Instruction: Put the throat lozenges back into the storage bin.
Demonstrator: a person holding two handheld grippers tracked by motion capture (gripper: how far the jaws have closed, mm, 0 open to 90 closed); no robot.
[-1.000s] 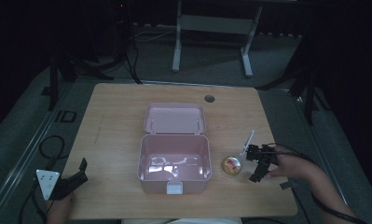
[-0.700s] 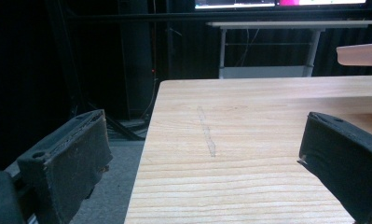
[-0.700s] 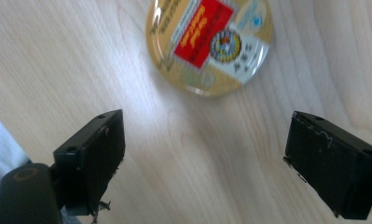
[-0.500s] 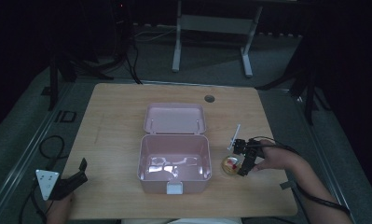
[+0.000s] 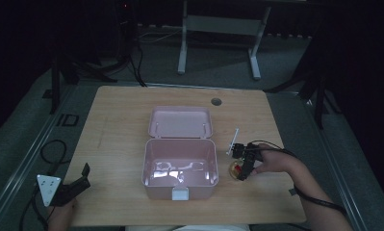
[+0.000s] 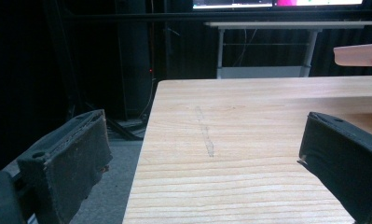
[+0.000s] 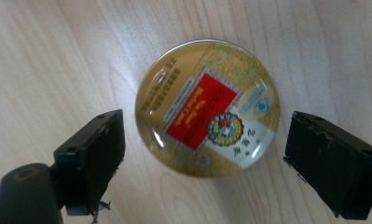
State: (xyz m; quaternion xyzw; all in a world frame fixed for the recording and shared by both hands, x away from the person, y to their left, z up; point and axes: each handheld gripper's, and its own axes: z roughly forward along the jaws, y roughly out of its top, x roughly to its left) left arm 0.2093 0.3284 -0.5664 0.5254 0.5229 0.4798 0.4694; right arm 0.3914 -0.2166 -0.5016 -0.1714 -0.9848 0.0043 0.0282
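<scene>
A round gold tin [image 7: 207,108] with a red label lies flat on the wooden table [image 5: 117,125], right of an open pink box [image 5: 180,163]. The tin [image 5: 235,169] sits just under my right gripper [image 5: 242,169], which points down at it. In the right gripper view that gripper [image 7: 204,154] is open, its jaws wide on either side of the tin without touching it. My left gripper [image 5: 79,185] rests open near the table's front left corner, nothing between its jaws [image 6: 207,163].
The pink box's lid [image 5: 180,121] lies open flat behind it; the inside looks bare apart from reflections. A round cable hole [image 5: 216,102] sits at the table's back. A table frame [image 5: 218,29] stands on the dark floor beyond.
My right gripper moved left and forward from beside the tin to directly over it. The left gripper stayed put.
</scene>
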